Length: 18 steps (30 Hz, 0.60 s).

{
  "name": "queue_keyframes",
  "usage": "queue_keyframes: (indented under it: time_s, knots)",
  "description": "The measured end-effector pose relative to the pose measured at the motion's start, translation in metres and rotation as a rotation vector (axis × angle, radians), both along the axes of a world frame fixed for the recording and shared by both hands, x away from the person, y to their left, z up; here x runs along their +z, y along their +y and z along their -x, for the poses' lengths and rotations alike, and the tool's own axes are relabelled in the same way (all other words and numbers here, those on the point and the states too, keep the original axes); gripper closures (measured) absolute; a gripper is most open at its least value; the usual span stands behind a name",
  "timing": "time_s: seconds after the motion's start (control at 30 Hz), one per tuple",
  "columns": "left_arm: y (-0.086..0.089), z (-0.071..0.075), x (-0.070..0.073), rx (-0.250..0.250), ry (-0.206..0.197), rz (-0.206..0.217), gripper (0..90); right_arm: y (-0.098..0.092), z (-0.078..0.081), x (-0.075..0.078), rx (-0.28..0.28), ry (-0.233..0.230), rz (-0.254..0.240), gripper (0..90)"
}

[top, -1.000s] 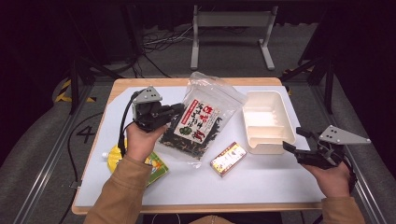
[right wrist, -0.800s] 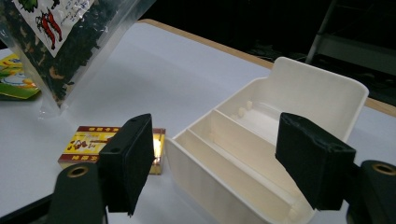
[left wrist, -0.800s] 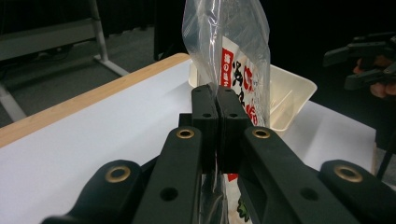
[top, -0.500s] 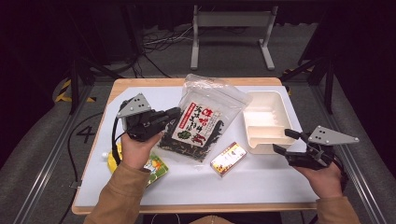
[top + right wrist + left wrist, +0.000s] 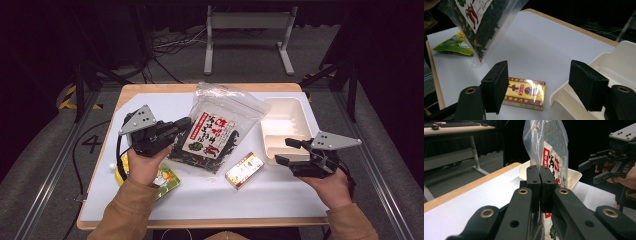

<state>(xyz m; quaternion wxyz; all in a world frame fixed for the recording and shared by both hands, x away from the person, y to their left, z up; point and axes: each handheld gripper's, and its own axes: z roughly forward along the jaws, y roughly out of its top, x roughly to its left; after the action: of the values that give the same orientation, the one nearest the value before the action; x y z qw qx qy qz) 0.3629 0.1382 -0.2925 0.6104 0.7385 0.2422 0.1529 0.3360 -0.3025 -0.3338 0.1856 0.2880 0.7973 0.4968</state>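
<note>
**Bag lifted by left gripper, right closing in empty**

Left gripper (image 5: 184, 123) has its jaws clamped flat on the edge of the seaweed bag (image 5: 212, 131); in the left gripper view the two pads meet with the clear plastic pinched between them. Compared with a second ago, the bag has come up off the table and shifted toward the tray: in the right gripper view its lower corner hangs clear above the white mat (image 5: 150, 105), tilted, with the label facing the camera.

Right gripper (image 5: 288, 152) has moved inward from the table's right edge and now sits just beside the near corner of the white tray (image 5: 300, 107). Its jaws have just been closing a little but stand well apart, nothing between the pads. Through them in the right gripper view: the yellow box (image 5: 525, 93) lying flat on the mat, apart from the tray's rim.

What it means, my read:
- bag is secured one-handed, so the lift step looks done
- right hand looks to be lining up either to take the bag's free side or to go for the yellow box; can't tell which
- tray is empty, so nothing is packed yet

The green snack packet (image 5: 167, 177) lies flat near the left forearm, untouched. Risk: the bag hangs from one thin edge and could slip or swing
</note>
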Motion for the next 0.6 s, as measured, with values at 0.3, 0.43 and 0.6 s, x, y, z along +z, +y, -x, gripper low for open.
queue_keyframes:
  time_s: [0.3,0.43,0.6]
  knots:
    - [0.003,0.003,-0.002,0.007,-0.017,0.007,88.5,0.025,-0.018,0.007,0.039,0.048,-0.1,34.6]
    - [0.004,0.002,-0.002,0.013,-0.019,0.011,88.6,0.033,-0.025,0.01,0.043,0.054,-0.127,34.9]
    - [0.004,0.003,-0.002,0.008,-0.015,0.014,88.6,0.044,-0.034,0.014,0.05,0.069,-0.161,35.8]
